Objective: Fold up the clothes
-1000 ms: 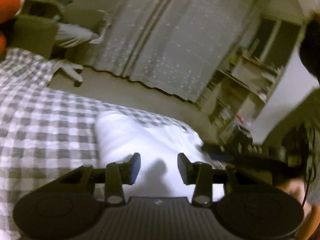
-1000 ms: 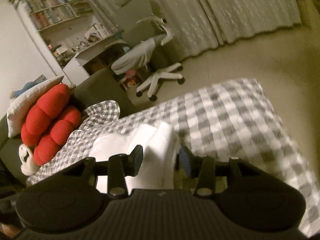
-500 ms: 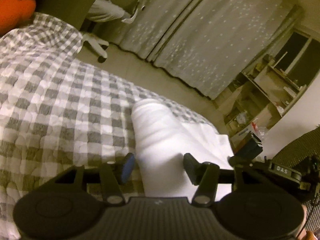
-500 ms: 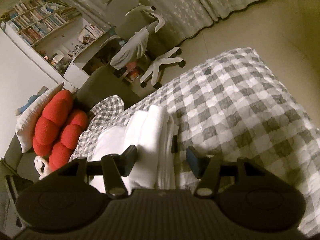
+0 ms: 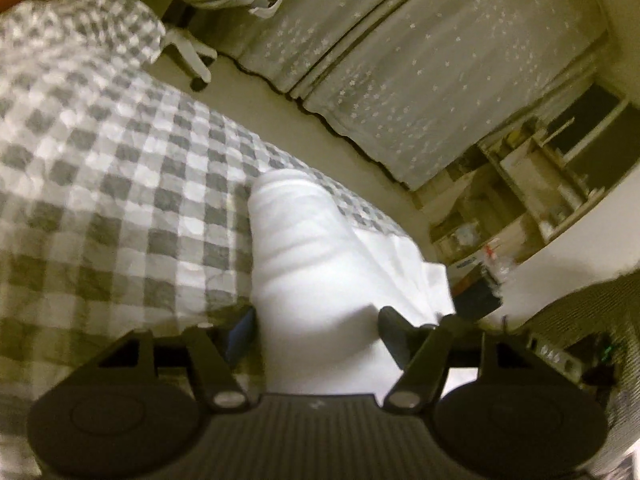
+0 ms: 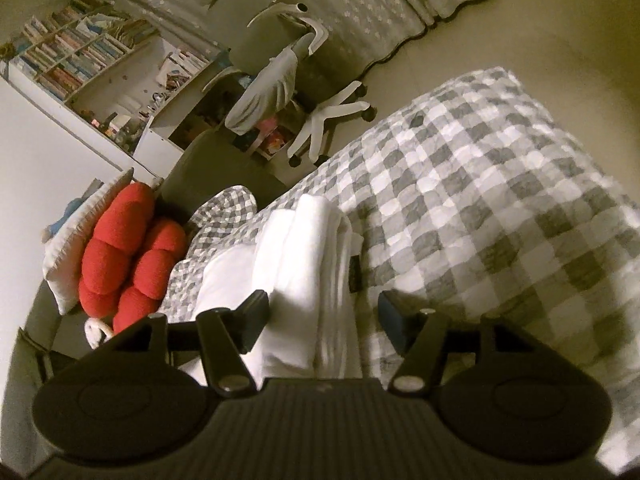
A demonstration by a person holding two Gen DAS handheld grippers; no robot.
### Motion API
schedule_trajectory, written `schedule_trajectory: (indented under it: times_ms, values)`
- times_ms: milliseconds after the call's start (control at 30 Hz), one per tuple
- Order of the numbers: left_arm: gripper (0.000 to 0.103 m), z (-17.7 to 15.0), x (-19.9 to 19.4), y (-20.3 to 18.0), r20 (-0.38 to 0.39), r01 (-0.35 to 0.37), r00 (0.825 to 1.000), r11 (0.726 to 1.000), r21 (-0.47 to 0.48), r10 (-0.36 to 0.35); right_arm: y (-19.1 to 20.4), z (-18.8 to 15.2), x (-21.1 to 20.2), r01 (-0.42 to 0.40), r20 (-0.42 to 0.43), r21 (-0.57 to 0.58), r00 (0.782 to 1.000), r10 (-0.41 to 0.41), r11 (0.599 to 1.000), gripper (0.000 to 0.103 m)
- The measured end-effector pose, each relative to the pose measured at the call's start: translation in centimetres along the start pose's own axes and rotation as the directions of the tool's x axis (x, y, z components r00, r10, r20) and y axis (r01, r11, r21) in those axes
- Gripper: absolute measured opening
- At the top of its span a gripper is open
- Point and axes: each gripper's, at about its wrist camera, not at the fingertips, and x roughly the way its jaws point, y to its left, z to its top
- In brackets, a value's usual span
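The white garment (image 5: 320, 264) lay as a long, thick folded bundle on the grey-and-white checked bedspread (image 5: 100, 184), one rounded end toward the curtains (image 5: 420, 60) and the flatter layers spilling toward the bed's edge. A second before, both pairs of jaws had stood much narrower around the cloth; now each had spread. The left hand-held gripper (image 5: 316, 330) was opening, its jaws standing either side of the bundle with the cloth between them but no pad pressing on it that the view could confirm — the left finger sat just beside the fabric's edge. The right hand-held gripper (image 6: 324, 316), at the opposite end, was opening too: its left finger rested close against the stacked folds (image 6: 304, 264), while its right finger stood clear over the bedspread. The left view had also dropped lower and nearer the cloth than a moment earlier, and both views had rolled somewhat. Taken together, the fold seemed to have just been laid down and let go, so this garment looked close to finished. Whether it needed another fold or only smoothing could not be told. Beyond lay a red cushion (image 6: 120, 256) and a white office chair (image 6: 304, 92).
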Motion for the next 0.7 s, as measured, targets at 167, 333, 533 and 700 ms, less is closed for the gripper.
schedule_trajectory:
  times_ms: [167,333,533,700]
  values:
    - [0.056,0.0,0.0,1.2,0.013,0.036,0.999,0.996,-0.086,-0.035,-0.3,-0.5,1.1,-0.060,-0.014,0.084,0.998,0.061,0.995,0.047]
    - [0.039,-0.4,-1.3,1.2,0.013,0.047,0.999,0.993,-0.105,-0.046,0.4,-0.9,0.2,-0.090,0.016,0.127,0.996,0.089,0.988,0.039]
    - [0.037,-0.9,-4.5,0.1,0.022,0.005,1.000,0.997,-0.076,-0.004,3.2,-2.1,-0.3,-0.070,-0.023,0.088,0.997,0.072,0.994,0.038]
    - [0.036,-1.3,-8.3,0.0,0.028,-0.033,0.999,0.998,-0.059,0.034,5.9,-3.8,-0.3,-0.069,-0.063,0.061,0.995,0.073,0.996,0.038]
